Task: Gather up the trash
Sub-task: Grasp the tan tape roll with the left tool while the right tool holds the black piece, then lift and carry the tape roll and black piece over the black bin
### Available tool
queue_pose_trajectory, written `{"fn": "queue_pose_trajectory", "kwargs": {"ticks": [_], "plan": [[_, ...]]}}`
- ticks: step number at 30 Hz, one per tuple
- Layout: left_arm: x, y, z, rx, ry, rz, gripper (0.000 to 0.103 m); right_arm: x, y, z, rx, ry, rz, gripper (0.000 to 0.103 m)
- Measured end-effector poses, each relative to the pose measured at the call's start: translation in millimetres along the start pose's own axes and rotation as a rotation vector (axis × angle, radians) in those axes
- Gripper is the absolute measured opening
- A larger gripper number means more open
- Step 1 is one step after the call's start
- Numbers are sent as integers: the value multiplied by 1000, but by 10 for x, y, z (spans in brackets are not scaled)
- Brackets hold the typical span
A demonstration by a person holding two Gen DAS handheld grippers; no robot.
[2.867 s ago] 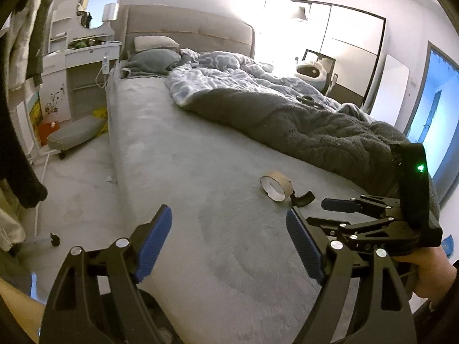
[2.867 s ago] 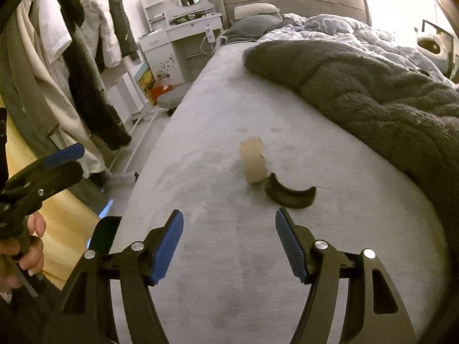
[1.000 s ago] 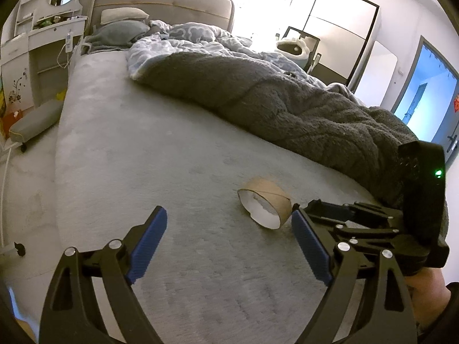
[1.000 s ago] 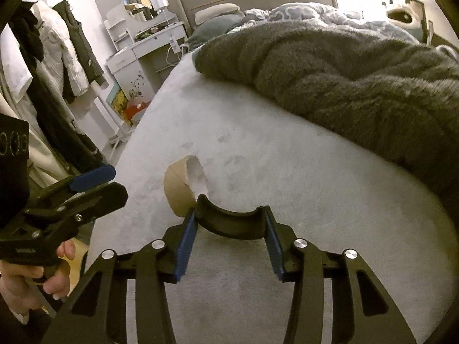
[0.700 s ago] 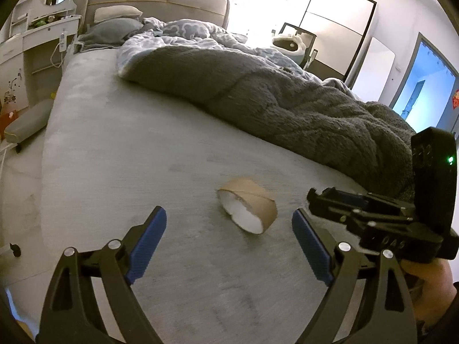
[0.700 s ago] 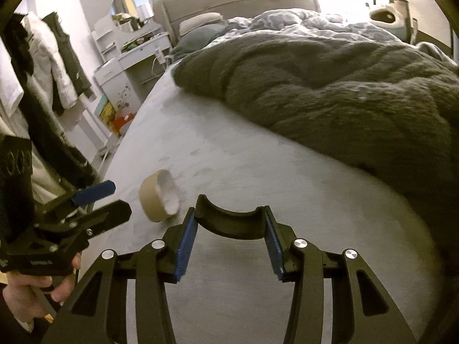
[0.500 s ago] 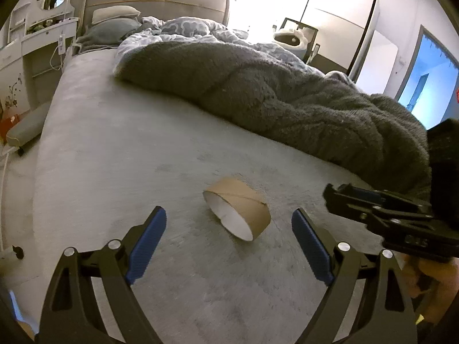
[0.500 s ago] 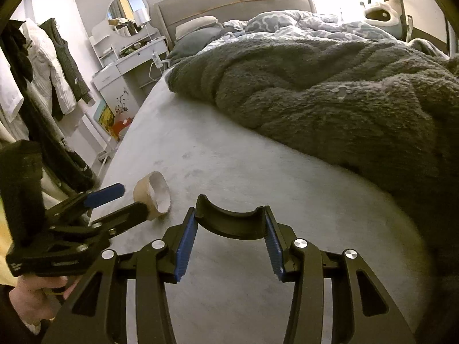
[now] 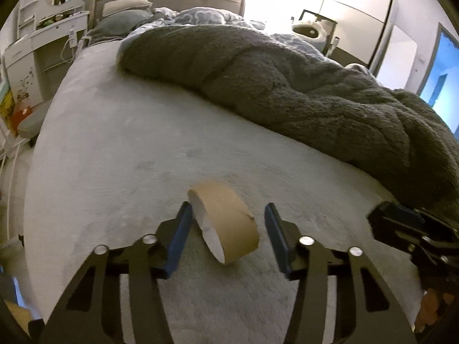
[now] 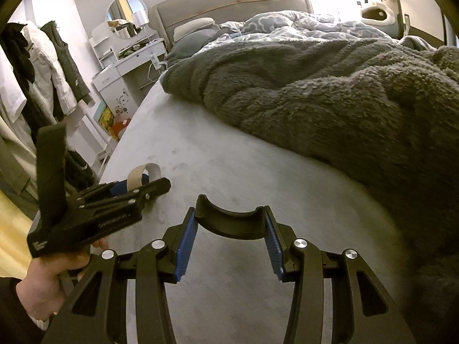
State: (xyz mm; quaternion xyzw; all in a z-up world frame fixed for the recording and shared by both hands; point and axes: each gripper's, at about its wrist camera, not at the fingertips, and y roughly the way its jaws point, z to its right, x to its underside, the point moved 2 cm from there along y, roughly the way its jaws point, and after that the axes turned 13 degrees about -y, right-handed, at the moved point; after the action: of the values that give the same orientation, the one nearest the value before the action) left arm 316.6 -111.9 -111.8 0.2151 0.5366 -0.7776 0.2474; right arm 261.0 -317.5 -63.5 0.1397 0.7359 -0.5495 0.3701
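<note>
A brown cardboard tape core [image 9: 226,223] lies on the grey bed sheet [image 9: 114,154]. My left gripper [image 9: 226,236] is around it, its jaws narrowed on both sides with small gaps still showing. The core's top also shows in the right wrist view [image 10: 143,173], behind the left gripper [image 10: 137,192]. My right gripper [image 10: 229,240] is shut on a black curved plastic piece [image 10: 229,220], held above the sheet to the right of the core.
A thick grey blanket [image 9: 301,86] covers the right half of the bed. Pillows [image 9: 123,8] and a headboard are at the far end. A white dresser [image 10: 126,71] and hanging clothes [image 10: 43,66] stand left of the bed.
My left gripper has moved forward over the tape core and its jaws have narrowed around it. My right gripper has stayed lifted with the black piece in it.
</note>
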Motion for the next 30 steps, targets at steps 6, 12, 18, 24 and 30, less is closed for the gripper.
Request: {"fn": "queue_pose_trajectory", "kwargs": {"ticks": [6, 12, 18, 24, 30], "plan": [[1, 9, -31, -39, -9, 4, 24, 41, -13, 27, -2, 1, -4, 46], [17, -50, 12, -35, 27, 18, 23, 28, -14, 0, -17, -3, -2, 46], [29, -137, 23, -42, 45, 27, 23, 31, -14, 9, -23, 0, 0, 46], [30, -271, 34, -50, 61, 45, 23, 13, -43, 4, -35, 3, 10, 46], [80, -354, 37, -61, 78, 49, 23, 24, -53, 10, -45, 5, 9, 46]]}}
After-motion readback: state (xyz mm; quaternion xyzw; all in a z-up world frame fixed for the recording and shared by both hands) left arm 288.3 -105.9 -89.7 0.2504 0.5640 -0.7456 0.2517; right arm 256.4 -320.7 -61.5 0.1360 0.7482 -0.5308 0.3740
